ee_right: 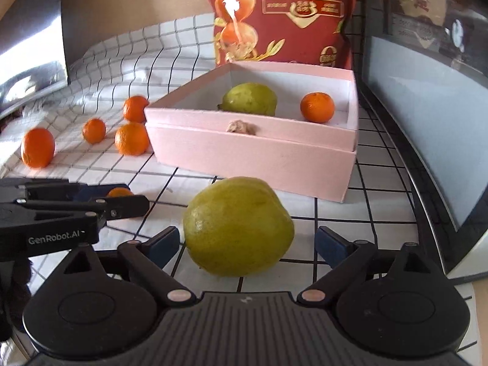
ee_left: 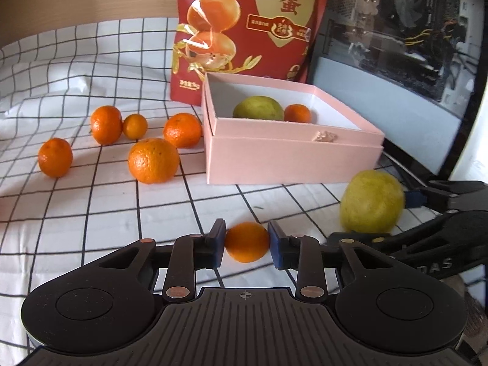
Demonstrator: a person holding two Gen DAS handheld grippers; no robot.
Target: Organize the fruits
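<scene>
A small orange (ee_left: 247,242) sits just above the checked cloth with my left gripper (ee_left: 247,245) shut on it, a blue pad pressed to each side. From the right wrist view, this gripper (ee_right: 117,196) shows at the left with the orange (ee_right: 119,192) peeking out. A large yellow-green fruit (ee_right: 238,225) rests on the cloth between the wide-apart fingers of my right gripper (ee_right: 245,239), which is open; a gap shows at the right pad. The open pink box (ee_left: 289,158) holds another green fruit (ee_left: 257,108) and an orange (ee_left: 297,113).
Several loose oranges (ee_left: 152,160) lie on the checked cloth (ee_left: 76,213) left of the box. A red snack bag (ee_left: 244,30) stands behind the box. A glass-sided computer case (ee_left: 396,45) walls the right side. A dark shiny object (ee_right: 30,45) is at far left.
</scene>
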